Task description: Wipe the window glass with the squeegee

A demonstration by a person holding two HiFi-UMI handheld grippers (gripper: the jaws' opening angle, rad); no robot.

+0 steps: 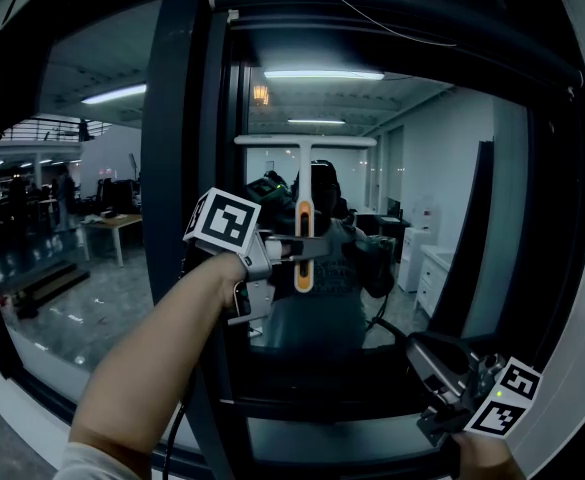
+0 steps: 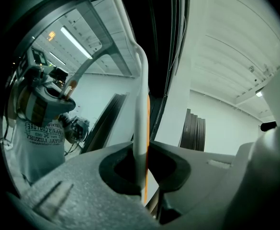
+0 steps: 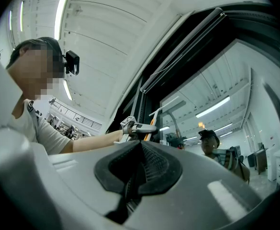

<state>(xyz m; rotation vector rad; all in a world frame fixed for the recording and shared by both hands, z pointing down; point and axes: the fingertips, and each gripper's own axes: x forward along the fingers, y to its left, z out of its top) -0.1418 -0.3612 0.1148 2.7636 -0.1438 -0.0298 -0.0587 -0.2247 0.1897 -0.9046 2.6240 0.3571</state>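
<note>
**While the left tongs grip the squeegee, the right tongs hang low and empty**

Where the head view looks at the window glass [image 1: 422,198], the left tongs [image 1: 290,249] are clenched on the handle of the squeegee [image 1: 305,183]. It is white with an orange strip, and it stands upright with its blade level at the top, in front of the pane just right of the dark window frame [image 1: 187,118]. Whether the blade touches the glass cannot be told. In the left gripper view the handle [image 2: 140,128] runs up from between the tongs [image 2: 144,171]. The right tongs [image 1: 427,353] sit low at the right, well apart from the squeegee; in their own view they [image 3: 139,169] are pressed together on nothing. A person's reflection shows in the glass.
</note>
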